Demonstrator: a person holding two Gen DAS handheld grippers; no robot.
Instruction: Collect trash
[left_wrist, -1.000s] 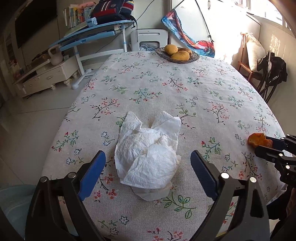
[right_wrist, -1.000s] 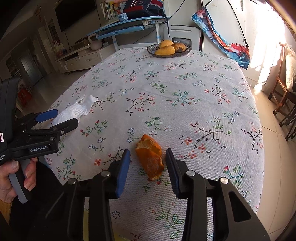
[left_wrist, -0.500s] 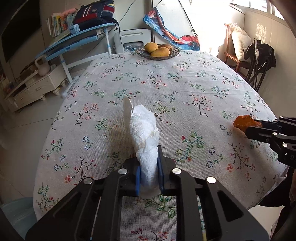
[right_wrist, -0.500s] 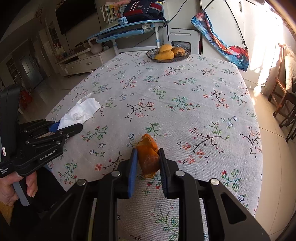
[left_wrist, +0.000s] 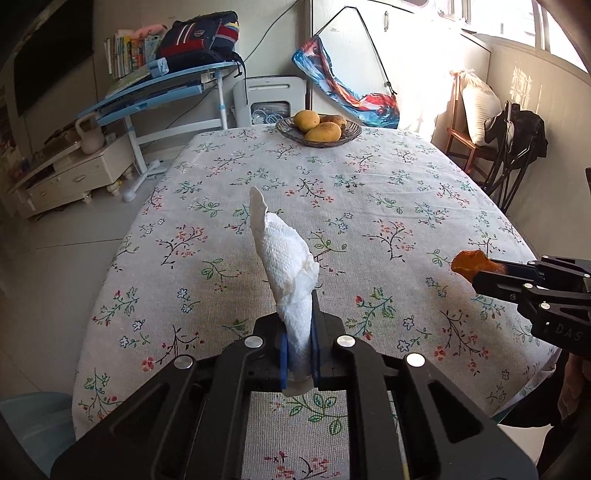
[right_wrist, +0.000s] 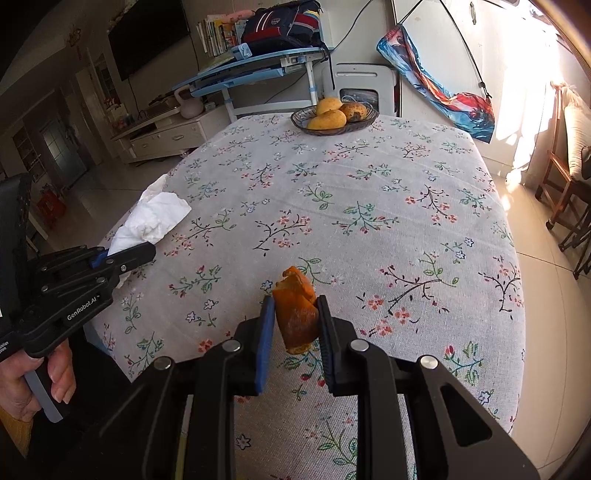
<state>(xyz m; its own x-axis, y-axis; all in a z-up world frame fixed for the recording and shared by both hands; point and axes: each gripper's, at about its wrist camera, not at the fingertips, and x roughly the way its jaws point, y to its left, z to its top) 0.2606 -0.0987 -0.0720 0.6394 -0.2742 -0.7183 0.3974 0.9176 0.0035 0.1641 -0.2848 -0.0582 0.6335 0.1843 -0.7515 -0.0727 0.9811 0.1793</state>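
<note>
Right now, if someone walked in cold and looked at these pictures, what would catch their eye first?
Probably the crumpled white paper towel sticking up from the left gripper, which is shut on it at the near edge of the floral tablecloth. Next, the bright orange peel pinched in the right gripper. At the table's far end sits a bowl of mangoes.

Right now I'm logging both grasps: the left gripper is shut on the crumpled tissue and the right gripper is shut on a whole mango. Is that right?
Not quite. The right gripper is shut on a piece of orange peel, not a whole mango; the right wrist view shows it. The left gripper is indeed shut on the crumpled tissue.
</note>
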